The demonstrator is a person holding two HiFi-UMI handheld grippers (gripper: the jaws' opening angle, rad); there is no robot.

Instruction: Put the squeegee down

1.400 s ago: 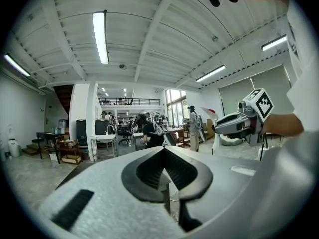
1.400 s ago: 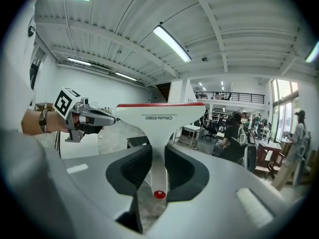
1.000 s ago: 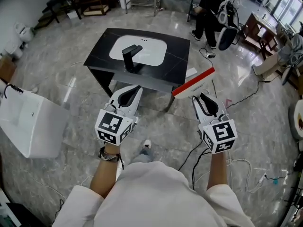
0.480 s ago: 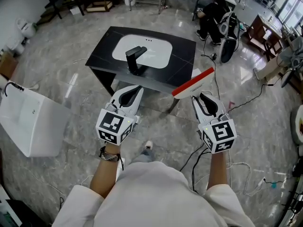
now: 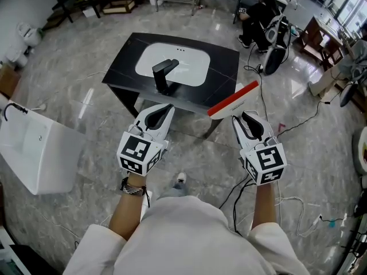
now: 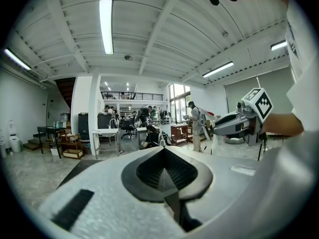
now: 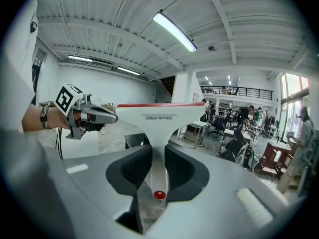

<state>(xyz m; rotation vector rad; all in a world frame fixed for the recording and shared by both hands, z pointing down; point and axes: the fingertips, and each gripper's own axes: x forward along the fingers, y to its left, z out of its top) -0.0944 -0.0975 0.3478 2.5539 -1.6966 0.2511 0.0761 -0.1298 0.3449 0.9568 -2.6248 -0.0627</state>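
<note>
A white squeegee (image 5: 234,101) with a red blade edge sticks up and to the right from my right gripper (image 5: 248,122), which is shut on its handle. In the right gripper view the handle (image 7: 158,153) runs between the two dark pads and the wide head spreads across above them. My left gripper (image 5: 153,116) is level with it on the left, shut and holding nothing; its pads (image 6: 172,166) meet. Both grippers hover over the floor just short of a black table (image 5: 221,73) with a white sink basin (image 5: 189,62) and a black faucet (image 5: 163,76).
A white box-like unit (image 5: 34,153) stands on the marble floor at the left. Cables (image 5: 298,202) trail over the floor on the right. A seated person (image 5: 258,16) and chairs are beyond the table, and wooden furniture (image 5: 324,39) is at the far right.
Both grippers have drifted a little toward the black table together with me. The squeegee stays held the same way in the right gripper, and the left stays shut.
</note>
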